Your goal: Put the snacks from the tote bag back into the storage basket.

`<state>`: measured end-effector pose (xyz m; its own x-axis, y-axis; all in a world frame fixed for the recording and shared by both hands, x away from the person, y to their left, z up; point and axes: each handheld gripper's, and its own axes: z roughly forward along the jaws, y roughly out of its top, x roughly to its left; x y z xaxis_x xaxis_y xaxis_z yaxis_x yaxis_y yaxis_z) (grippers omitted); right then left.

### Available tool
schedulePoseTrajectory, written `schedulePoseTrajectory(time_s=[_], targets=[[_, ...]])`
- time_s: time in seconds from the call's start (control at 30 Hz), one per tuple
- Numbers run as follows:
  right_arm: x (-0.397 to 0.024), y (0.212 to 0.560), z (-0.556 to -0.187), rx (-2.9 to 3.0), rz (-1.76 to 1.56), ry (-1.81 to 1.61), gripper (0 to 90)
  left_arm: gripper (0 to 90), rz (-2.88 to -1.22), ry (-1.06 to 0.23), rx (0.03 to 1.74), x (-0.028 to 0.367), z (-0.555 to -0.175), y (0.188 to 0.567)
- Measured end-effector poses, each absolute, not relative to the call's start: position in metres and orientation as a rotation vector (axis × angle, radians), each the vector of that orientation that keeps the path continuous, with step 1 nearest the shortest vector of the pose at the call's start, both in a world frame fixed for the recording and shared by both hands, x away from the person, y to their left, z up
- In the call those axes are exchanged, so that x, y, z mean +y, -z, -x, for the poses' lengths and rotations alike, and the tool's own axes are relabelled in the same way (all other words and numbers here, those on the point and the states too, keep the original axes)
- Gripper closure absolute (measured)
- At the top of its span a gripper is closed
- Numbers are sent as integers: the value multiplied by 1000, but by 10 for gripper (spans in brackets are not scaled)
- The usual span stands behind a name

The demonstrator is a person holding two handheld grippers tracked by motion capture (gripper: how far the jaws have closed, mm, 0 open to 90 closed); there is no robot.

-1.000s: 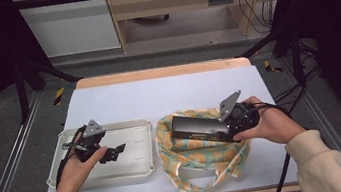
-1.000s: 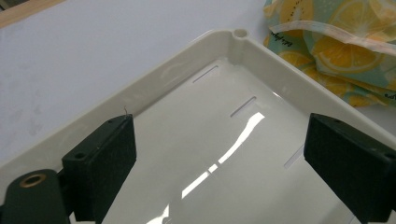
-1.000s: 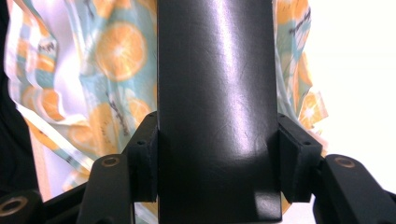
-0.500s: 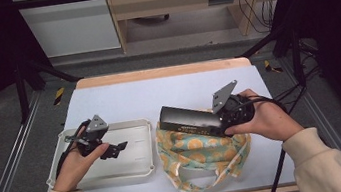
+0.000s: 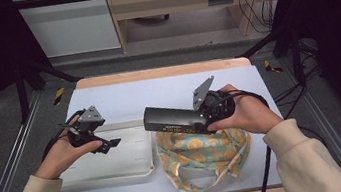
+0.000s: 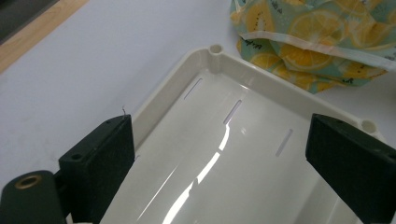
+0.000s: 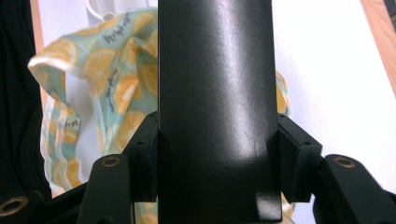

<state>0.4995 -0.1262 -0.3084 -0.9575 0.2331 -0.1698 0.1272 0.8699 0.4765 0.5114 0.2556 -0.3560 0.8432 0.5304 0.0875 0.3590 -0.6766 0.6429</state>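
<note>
Where white table (image 5: 123, 95) sits, dark room

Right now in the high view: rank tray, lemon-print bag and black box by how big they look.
1. Tray, largest, though the left hand covers part of it.
2. Bag, close behind; it is crumpled and partly under the box, so the order of the top two is unsure.
3. Box, smallest, although held up nearer the camera.

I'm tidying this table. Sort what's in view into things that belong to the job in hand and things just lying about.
In the job:
- black box, clamped in the right gripper
- lemon-print bag, under the box
- white tray, below the open left gripper

Lying about:
- yellow-handled tools on the floor beside the table
</note>
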Motion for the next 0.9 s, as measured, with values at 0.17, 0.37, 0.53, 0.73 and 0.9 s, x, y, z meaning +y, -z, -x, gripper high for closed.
schedulePoseTrajectory(time_s=[0.17,0.37,0.53,0.73,0.9], targets=[[-109,316,-508,2836,-263,-665,434,74,-2474,-364,561,258,-513,343],[-99,321,-513,2845,-271,-639,434,74,-2523,-383,502,255,-513,330],[-85,324,-515,2864,-249,-623,434,74,-2557,-370,439,250,-507,322],[-65,327,-515,2881,-211,-606,434,74,-2614,-359,367,239,-499,314],[-51,330,-515,2895,-173,-605,434,75,-2634,-345,320,234,-500,310]])
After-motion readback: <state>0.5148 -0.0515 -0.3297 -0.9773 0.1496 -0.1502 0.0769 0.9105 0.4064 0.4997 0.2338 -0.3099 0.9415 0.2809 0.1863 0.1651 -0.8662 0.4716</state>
